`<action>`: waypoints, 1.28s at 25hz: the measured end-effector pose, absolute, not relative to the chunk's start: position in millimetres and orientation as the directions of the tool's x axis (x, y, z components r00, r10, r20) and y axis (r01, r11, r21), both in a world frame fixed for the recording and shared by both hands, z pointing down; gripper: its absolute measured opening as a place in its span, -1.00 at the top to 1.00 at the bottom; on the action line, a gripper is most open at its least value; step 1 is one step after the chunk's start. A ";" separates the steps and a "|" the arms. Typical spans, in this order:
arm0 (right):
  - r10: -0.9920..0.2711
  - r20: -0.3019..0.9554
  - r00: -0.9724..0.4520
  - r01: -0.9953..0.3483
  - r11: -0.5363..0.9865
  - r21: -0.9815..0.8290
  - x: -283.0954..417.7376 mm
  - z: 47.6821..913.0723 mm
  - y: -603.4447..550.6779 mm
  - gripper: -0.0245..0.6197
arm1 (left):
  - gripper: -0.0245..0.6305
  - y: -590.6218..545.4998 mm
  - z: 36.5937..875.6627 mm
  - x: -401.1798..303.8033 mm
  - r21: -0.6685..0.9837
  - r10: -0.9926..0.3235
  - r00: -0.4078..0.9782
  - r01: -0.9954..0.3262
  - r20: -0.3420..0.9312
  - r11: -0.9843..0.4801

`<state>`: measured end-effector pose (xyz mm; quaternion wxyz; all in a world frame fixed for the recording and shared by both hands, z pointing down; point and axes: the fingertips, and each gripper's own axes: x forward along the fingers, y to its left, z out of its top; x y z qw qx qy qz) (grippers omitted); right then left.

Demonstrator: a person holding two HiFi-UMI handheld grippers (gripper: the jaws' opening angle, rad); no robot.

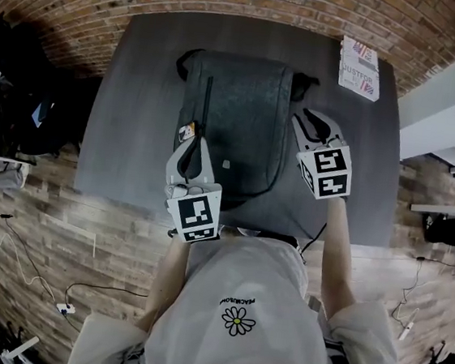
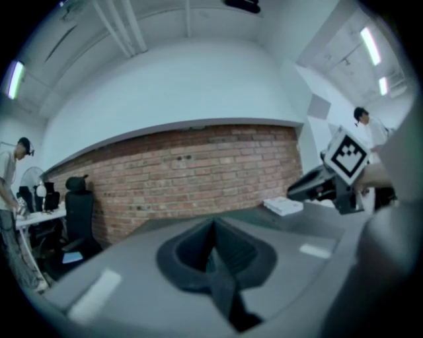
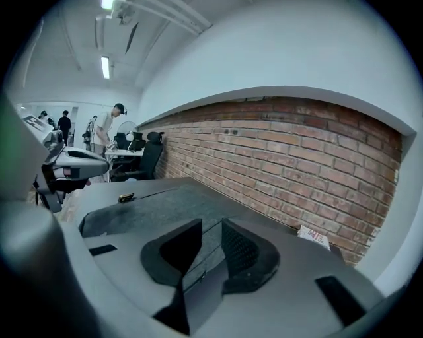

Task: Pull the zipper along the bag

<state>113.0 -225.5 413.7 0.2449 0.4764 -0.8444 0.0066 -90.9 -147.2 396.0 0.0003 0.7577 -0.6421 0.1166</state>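
Note:
A dark grey backpack [image 1: 243, 114] lies flat on the dark table [image 1: 138, 110], with a zipper line [image 1: 206, 105] running down its left part and a small tag [image 1: 187, 132] at that edge. My left gripper [image 1: 192, 145] sits by the bag's lower left edge next to the tag, its jaws shut with nothing seen between them [image 2: 213, 247]. My right gripper [image 1: 307, 117] is at the bag's right edge, open with nothing between its pads [image 3: 210, 247]; through the gap I see the bag's top [image 3: 152, 211] and the tag [image 3: 125, 197].
A white printed box [image 1: 360, 67] lies at the table's far right corner, close to the brick wall [image 3: 297, 165]. Desks, chairs and people stand in the room beyond the table's left side. The person's torso is at the table's near edge.

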 end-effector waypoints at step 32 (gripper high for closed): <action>-0.410 0.810 -0.418 -0.552 0.823 0.132 62.6 493.4 -350.1 0.93 | 0.81 -143.1 528.9 -32.4 -0.110 -0.801 0.161 -0.956 0.576 -0.271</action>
